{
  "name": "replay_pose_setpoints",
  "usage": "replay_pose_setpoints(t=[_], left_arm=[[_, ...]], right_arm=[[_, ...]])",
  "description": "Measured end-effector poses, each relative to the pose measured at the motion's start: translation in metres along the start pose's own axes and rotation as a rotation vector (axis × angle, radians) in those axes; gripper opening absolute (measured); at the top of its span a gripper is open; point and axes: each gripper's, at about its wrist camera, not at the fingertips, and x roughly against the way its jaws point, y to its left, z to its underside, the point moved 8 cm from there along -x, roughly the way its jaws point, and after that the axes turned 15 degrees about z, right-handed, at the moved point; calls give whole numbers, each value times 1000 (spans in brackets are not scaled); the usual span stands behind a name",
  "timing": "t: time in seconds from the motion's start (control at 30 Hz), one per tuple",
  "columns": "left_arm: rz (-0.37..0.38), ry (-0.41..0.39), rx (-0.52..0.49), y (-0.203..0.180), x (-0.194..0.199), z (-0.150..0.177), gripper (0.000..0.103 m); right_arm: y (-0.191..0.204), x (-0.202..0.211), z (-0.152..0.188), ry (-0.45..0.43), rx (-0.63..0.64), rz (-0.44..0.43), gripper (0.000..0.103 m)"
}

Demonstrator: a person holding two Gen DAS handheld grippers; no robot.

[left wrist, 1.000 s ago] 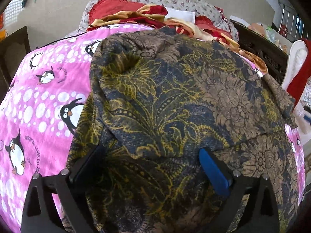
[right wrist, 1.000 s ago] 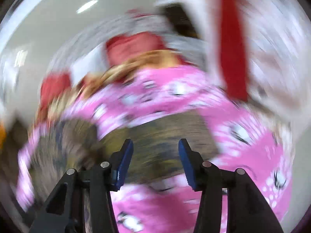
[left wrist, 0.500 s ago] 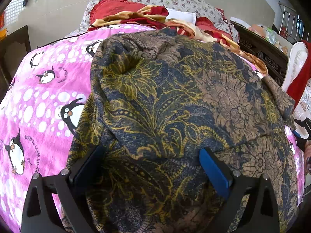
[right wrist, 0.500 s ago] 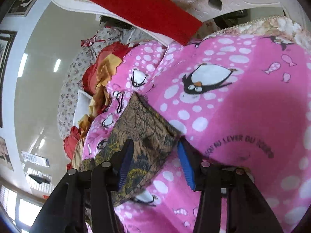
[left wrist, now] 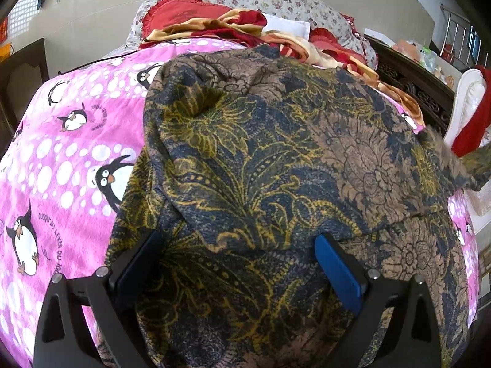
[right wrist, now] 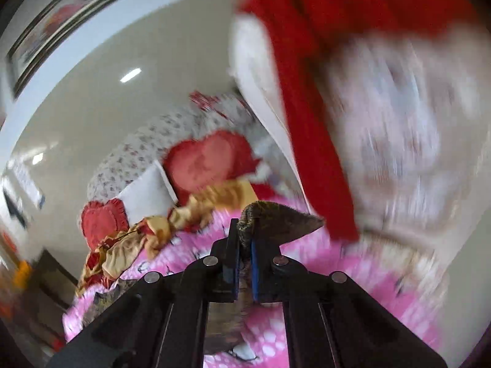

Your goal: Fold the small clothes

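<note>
A dark floral garment [left wrist: 276,153] in brown, yellow and navy lies spread over the pink penguin blanket [left wrist: 61,159]. My left gripper [left wrist: 237,263] hangs low over its near part, open wide, blue pads on either side of a fold. The garment's right corner [left wrist: 472,165] is lifted off the bed. In the right wrist view that corner [right wrist: 276,217] sticks up from between the pads of my right gripper [right wrist: 244,254], which is shut on the cloth and raised above the blanket [right wrist: 322,322]. The view is blurred by motion.
Red heart pillows [right wrist: 211,159], a white pillow [right wrist: 147,196] and a red-gold cloth [left wrist: 221,27] lie at the head of the bed. A white chair with a red cloth [left wrist: 469,122] stands at the right. Dark wooden furniture [left wrist: 408,82] runs behind.
My right gripper has shut on the garment's right corner and risen with it; that corner now stands lifted in the left wrist view. The left gripper has kept still.
</note>
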Motion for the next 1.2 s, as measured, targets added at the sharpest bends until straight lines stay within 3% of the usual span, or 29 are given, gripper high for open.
replay_pose_setpoints(t=[0.07, 0.17, 0.33, 0.47, 0.63, 0.73, 0.83, 1.03, 1.13, 1.2], left_arm=[[6, -4, 4, 0, 1, 0, 102], [6, -4, 6, 0, 2, 0, 102], [73, -35, 60, 4, 24, -10, 101], [100, -83, 120, 14, 51, -26, 101], [159, -99, 123, 11, 67, -42, 101], [229, -87, 72, -5, 64, -45, 101], [296, -75, 30, -25, 53, -48, 101], [420, 33, -22, -74, -4, -58, 101], [455, 79, -38, -88, -35, -60, 100], [479, 122, -26, -91, -56, -59, 96]], right_arm=[[22, 25, -16, -58, 75, -1, 5], [69, 50, -19, -92, 148, -73, 5], [171, 65, 29, -32, 248, -255, 5], [264, 56, 102, 77, 306, -415, 5], [358, 8, 253, 284, 414, -489, 5], [372, -19, 339, 394, 482, -442, 5], [363, -29, 395, 439, 568, -376, 8], [325, -5, 397, 371, 682, -320, 25], [291, 19, 400, 327, 796, -234, 25], [271, 29, 410, 328, 831, -237, 25]])
